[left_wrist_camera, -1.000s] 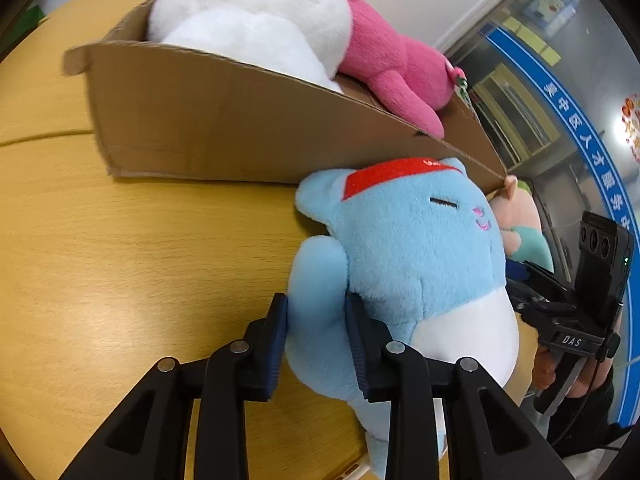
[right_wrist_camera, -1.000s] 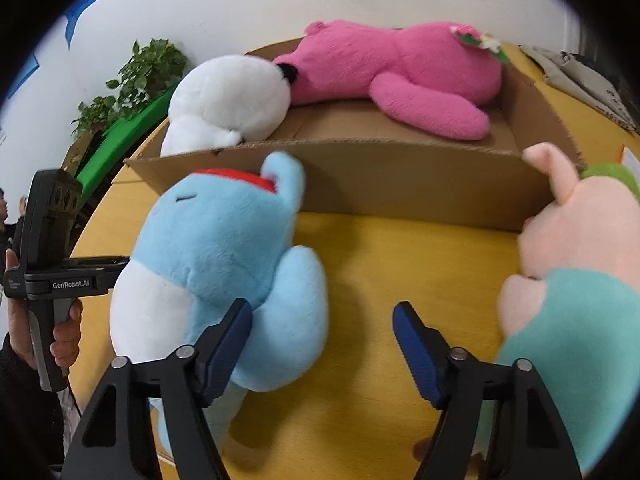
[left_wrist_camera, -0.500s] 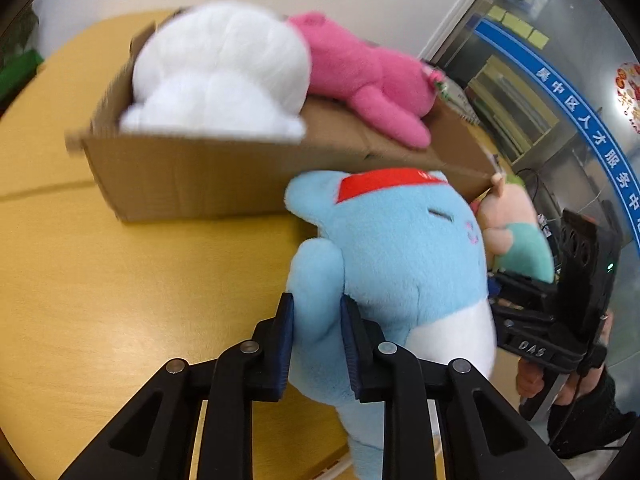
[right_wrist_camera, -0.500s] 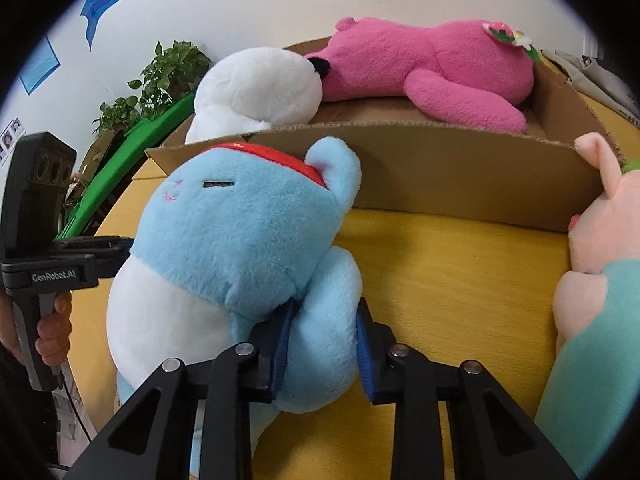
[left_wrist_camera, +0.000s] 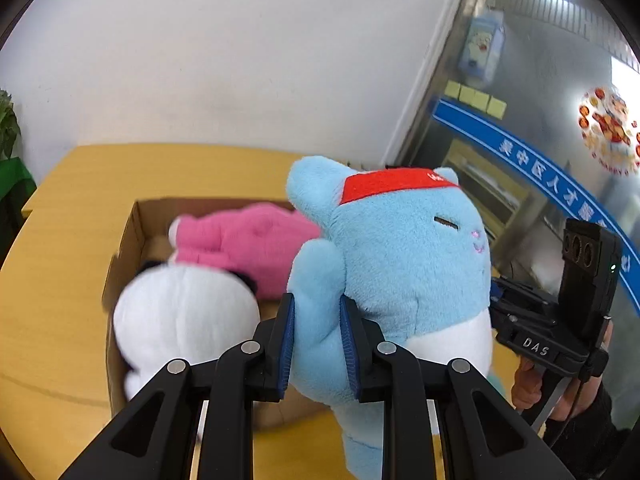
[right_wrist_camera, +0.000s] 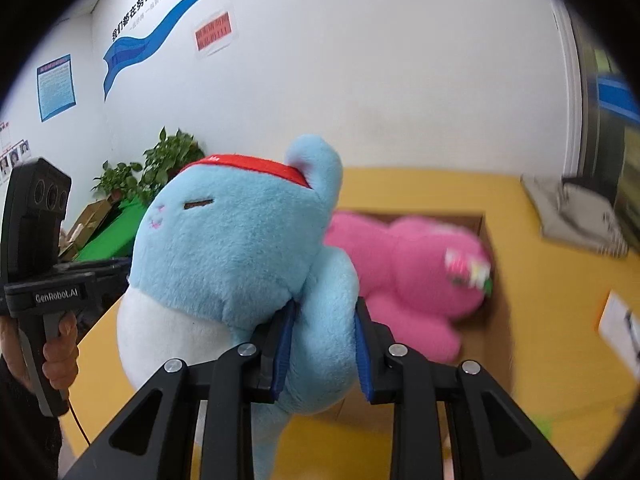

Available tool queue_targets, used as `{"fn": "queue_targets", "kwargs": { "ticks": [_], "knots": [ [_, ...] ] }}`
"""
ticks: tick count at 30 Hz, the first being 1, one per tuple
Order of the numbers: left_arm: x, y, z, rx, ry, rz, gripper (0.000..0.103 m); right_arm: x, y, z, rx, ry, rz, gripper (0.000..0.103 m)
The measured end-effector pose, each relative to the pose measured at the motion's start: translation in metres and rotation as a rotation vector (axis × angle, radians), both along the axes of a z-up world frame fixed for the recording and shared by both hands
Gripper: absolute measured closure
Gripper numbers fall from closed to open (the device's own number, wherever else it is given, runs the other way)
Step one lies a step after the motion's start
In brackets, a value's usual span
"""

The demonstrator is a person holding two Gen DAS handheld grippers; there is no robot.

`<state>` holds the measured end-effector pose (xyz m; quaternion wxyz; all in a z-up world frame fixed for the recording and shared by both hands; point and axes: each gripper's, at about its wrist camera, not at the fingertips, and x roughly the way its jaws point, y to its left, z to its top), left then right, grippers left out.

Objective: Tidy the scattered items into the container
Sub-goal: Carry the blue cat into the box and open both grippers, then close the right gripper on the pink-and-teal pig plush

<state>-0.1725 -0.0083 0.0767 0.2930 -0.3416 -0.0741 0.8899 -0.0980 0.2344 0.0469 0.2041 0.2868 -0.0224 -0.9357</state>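
A light blue plush toy [left_wrist_camera: 404,248] with a red headband and white belly hangs in the air above the table, just in front of the cardboard box [left_wrist_camera: 128,240]. My left gripper [left_wrist_camera: 316,340] is shut on one of its arms. My right gripper [right_wrist_camera: 322,344] is shut on the other arm of the blue plush [right_wrist_camera: 240,248]. Inside the box [right_wrist_camera: 486,232] lie a pink plush [left_wrist_camera: 244,240] and a white plush [left_wrist_camera: 180,312]; the pink plush [right_wrist_camera: 416,272] also shows in the right wrist view.
The box stands on a yellow wooden table [left_wrist_camera: 52,280]. A person's hand [right_wrist_camera: 60,352] holds the left gripper's handle, and a hand [left_wrist_camera: 528,384] holds the right one. Grey cloth [right_wrist_camera: 576,212] lies at the table's far right. Plants [right_wrist_camera: 160,164] stand by the wall.
My right gripper shut on the blue plush's arm. Both grippers then rose with the plush, lifting it off the table; the box now sits lower in both views, its inside visible.
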Motion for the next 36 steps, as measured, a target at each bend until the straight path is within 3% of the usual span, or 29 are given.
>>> {"fn": "queue_targets", "kwargs": {
  "ticks": [4,8,11,14,16,18,19,20,21,23,26,33,36],
  "knots": [
    [-0.05,0.013,-0.036,-0.026,-0.084,0.05,0.08,-0.056,-0.006,-0.002,0.042,0.01,-0.027,0.076],
    [-0.074,0.025,-0.099,-0.083,-0.232,0.068,0.083,-0.096,-0.022,-0.065,0.128,-0.155,-0.052,0.076],
    [-0.067,0.03,-0.101,-0.106,-0.193,0.05,0.082,-0.097,-0.028,-0.104,0.192,-0.255,-0.086,0.077],
    [-0.064,0.035,-0.102,-0.139,-0.188,0.038,0.08,-0.098,-0.021,-0.132,0.164,-0.365,-0.079,0.077],
    [-0.059,0.036,-0.1,-0.158,-0.168,0.043,0.078,-0.095,-0.017,-0.14,0.143,-0.377,-0.091,0.074],
    [-0.051,0.035,-0.09,-0.166,-0.146,0.048,0.069,-0.088,-0.007,-0.136,0.097,-0.373,-0.116,0.068],
    [-0.045,0.032,-0.085,-0.161,-0.137,0.046,0.058,-0.084,-0.004,-0.132,0.092,-0.361,-0.128,0.065],
    [-0.038,0.03,-0.079,-0.152,-0.13,0.042,0.045,-0.077,0.0,-0.126,0.091,-0.342,-0.14,0.053],
    [-0.031,0.027,-0.072,-0.148,-0.114,0.044,0.039,-0.07,0.003,-0.12,0.091,-0.325,-0.149,0.037],
    [-0.008,0.023,-0.057,-0.17,-0.051,0.065,0.025,-0.057,0.01,-0.109,0.086,-0.277,-0.173,0.021],
    [0.023,0.02,-0.04,-0.184,0.01,0.071,0.013,-0.03,0.01,-0.092,0.099,-0.227,-0.171,0.021],
    [0.082,0.016,-0.017,-0.142,0.036,0.056,0.01,0.022,0.004,-0.066,0.125,-0.157,-0.179,0.021],
    [0.099,0.02,-0.011,-0.123,0.038,0.059,0.001,0.043,0.007,-0.057,0.136,-0.137,-0.186,0.021]
  ]
}}
